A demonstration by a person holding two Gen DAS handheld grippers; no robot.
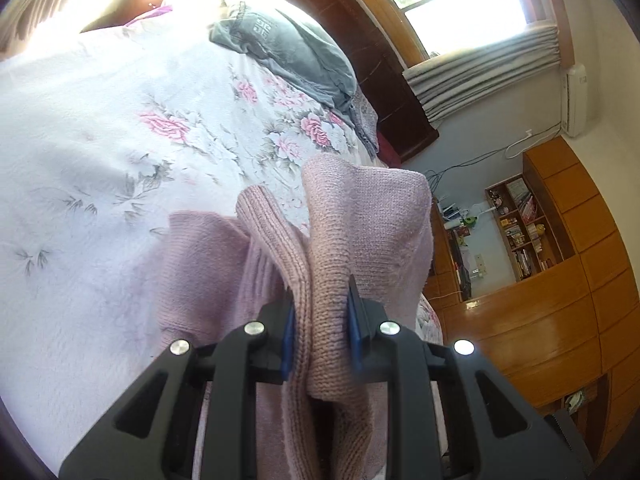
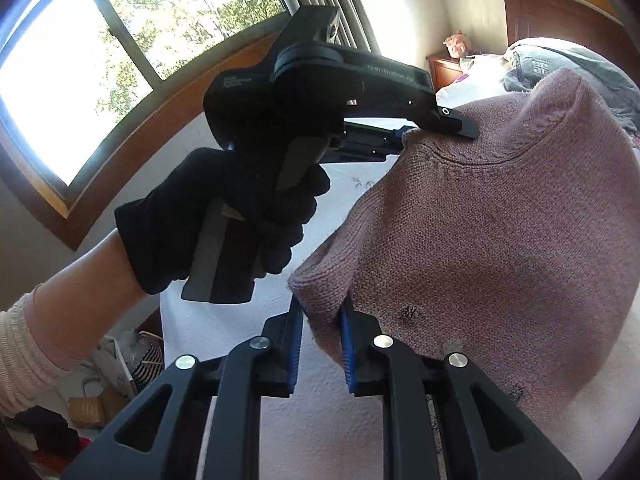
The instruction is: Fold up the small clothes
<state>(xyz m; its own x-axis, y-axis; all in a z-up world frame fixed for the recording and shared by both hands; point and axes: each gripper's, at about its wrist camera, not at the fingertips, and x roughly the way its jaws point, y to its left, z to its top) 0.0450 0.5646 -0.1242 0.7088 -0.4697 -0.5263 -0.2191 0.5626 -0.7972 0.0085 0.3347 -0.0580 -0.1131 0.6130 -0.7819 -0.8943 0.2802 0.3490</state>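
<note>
A pink knitted sweater [image 1: 360, 232] is held up above the floral bedspread [image 1: 100, 140]. In the left wrist view my left gripper [image 1: 322, 304] is shut on a bunched fold of it, with knit hanging down on both sides of the blue pads. In the right wrist view the sweater [image 2: 500, 220] spreads wide, and my right gripper [image 2: 320, 312] is shut on its lower left corner. The left gripper [image 2: 404, 136] shows there too, held by a black-gloved hand [image 2: 224, 220] and clamped on the sweater's upper edge by the neckline.
A grey cushion [image 1: 288, 44] lies at the head of the bed by the dark wooden headboard [image 1: 360, 40]. Wooden cabinets and a bookshelf [image 1: 524, 228] stand beyond the bed's right side. Windows [image 2: 100, 40] and clutter on the floor [image 2: 100, 380] lie to the left.
</note>
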